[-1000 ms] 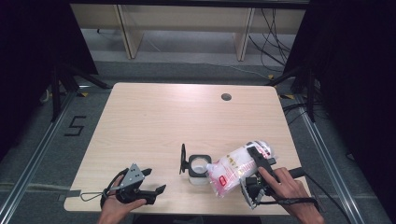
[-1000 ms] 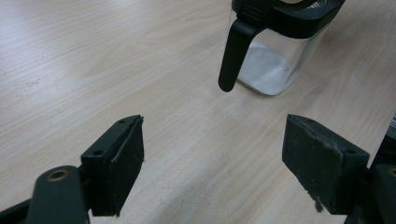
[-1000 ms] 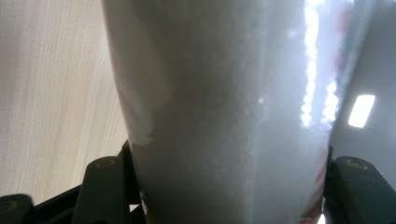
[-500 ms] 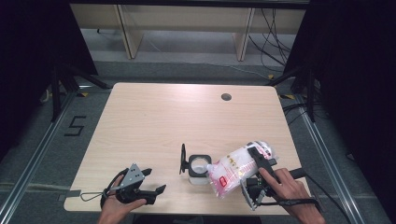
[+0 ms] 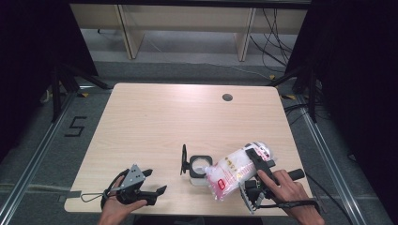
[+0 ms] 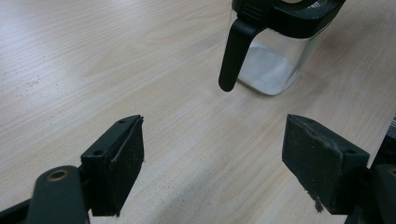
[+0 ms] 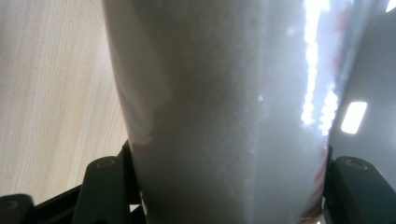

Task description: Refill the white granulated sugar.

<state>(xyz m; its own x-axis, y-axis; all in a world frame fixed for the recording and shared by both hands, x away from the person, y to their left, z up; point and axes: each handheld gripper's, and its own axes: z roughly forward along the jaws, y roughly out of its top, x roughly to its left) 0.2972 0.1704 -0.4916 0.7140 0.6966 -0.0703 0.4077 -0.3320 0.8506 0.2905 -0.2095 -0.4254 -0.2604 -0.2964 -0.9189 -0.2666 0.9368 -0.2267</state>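
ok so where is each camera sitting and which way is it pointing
High view: above the person's side, facing forward and down on the table; both hands show.
Left gripper view: rides the left tongs, open, facing the glass jar.
Right gripper view: rides the right tongs, clamping the bag.
Shared: jar and bag also show in the high view.

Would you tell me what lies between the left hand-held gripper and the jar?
Only bare tabletop: the left gripper view shows wood grain from the open left hand-held gripper to the jar.

The jar (image 5: pixel 198 168) stands on the desk (image 5: pixel 155 122) near its front edge. The bag (image 5: pixel 233 169) lies just right of the jar, touching it; the left claw (image 5: pixel 157 182) rests well left of it.
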